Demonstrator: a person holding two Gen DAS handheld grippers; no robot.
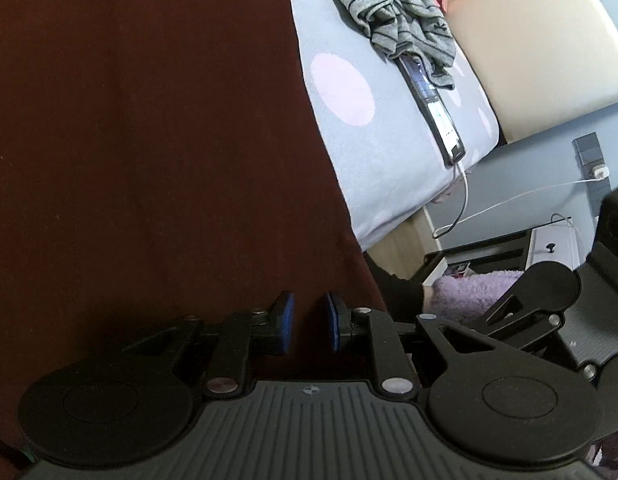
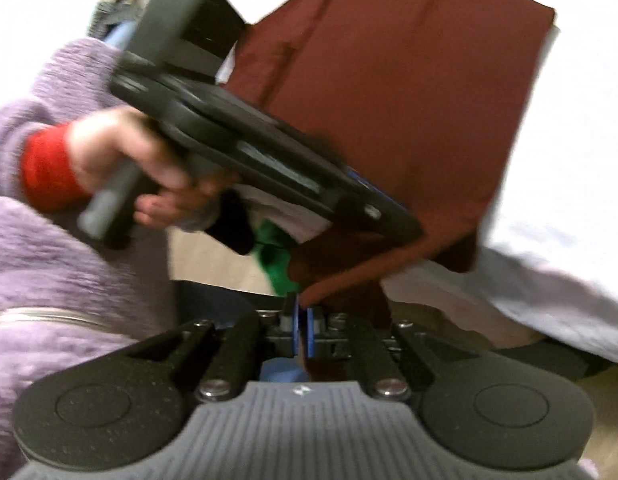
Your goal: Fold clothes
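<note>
Two grippers are working on one dark red cloth (image 1: 149, 140), and the cloth is the landmark here. It lies spread on the bed (image 1: 349, 152), and its near edge hangs off the side of the bed.

The left gripper (image 1: 309, 326) sits right over the near part of the cloth. Its blue pads are apart with a small gap between them, and nothing is in the gap. From the right wrist view, the left gripper (image 2: 405, 220) pokes at the lower corner of the cloth, but that view is blurry.

The right gripper (image 2: 300, 330) is just below the hanging edge of the cloth. Its pads are pressed almost together, and a bit of the red cloth (image 2: 409, 100) looks pinched between them.

Beyond the cloth, farther up the bed, lie a gray striped garment (image 1: 393, 12) and a phone (image 1: 433, 110).

The cloth looks thin, soft and light. It will likely sag and wrinkle, not stay stiff. I think corners and edges are the best spots to hold.
</note>
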